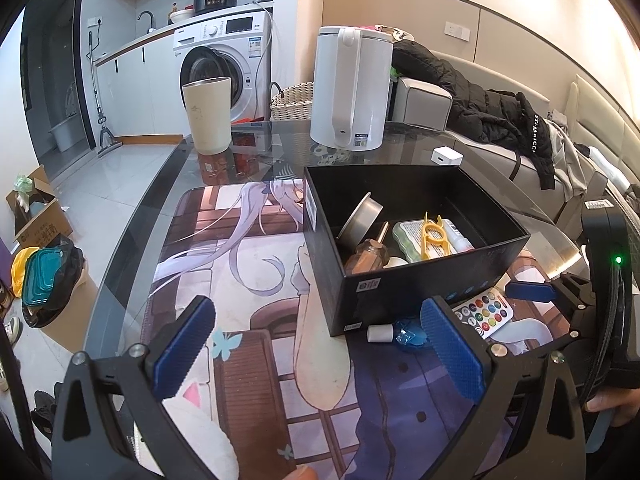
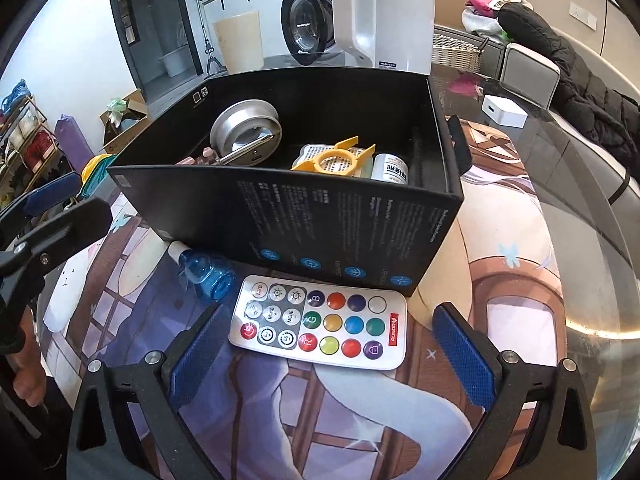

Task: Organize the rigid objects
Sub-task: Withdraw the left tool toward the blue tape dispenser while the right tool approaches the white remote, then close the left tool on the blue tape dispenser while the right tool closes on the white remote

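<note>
A black open box (image 1: pixel 436 276) (image 2: pixel 320 216) stands on the printed mat. It holds a metal tin (image 2: pixel 246 128), a brown-handled screwdriver (image 1: pixel 370 254), a yellow plastic tool (image 2: pixel 340 158) on a green-edged pack, and a small white bottle (image 2: pixel 390 168). In front of the box lie a white remote with coloured buttons (image 2: pixel 320 322) (image 1: pixel 486 314) and a small blue bottle with a white cap (image 2: pixel 208 272) (image 1: pixel 402 332). My right gripper (image 2: pixel 330 354) is open, its fingers either side of the remote's near edge. My left gripper (image 1: pixel 318 354) is open and empty above the mat, left of the blue bottle.
A white kettle (image 1: pixel 350 88), a cream cup (image 1: pixel 208 114) and a small white charger (image 1: pixel 446 156) stand on the glass table behind the box. A sofa with a black jacket (image 1: pixel 500 108) lies to the right. The table edge (image 1: pixel 120 264) runs along the left.
</note>
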A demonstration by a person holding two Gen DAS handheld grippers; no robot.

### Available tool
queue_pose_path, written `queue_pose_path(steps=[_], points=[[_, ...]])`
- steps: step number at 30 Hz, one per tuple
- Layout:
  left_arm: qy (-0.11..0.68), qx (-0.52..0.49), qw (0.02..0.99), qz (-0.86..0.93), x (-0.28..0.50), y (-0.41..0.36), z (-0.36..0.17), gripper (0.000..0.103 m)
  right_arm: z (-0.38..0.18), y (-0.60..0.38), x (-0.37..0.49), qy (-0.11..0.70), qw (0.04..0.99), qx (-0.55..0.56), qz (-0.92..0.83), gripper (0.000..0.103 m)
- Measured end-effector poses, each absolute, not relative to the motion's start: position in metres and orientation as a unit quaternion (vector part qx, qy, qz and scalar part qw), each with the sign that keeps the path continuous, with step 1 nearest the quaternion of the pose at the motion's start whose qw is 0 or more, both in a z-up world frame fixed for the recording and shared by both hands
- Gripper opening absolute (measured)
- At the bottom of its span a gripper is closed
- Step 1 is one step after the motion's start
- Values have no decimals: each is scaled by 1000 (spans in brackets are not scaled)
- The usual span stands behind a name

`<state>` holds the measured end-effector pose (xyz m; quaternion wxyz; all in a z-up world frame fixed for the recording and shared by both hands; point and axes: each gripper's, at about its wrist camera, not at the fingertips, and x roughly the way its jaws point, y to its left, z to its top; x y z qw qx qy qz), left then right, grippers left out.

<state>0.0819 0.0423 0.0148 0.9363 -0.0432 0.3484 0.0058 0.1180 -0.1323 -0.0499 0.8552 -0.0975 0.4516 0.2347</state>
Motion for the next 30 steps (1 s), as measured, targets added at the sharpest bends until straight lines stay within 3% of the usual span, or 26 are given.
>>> queue_pose_path(steps=[28, 30], points=[[378, -23, 925, -28, 82, 21, -4, 103, -53, -164, 120, 447, 865, -111, 200, 102], [381, -19, 924, -30, 83, 17, -6, 103, -50, -162, 116, 435, 867, -115, 213, 88]])
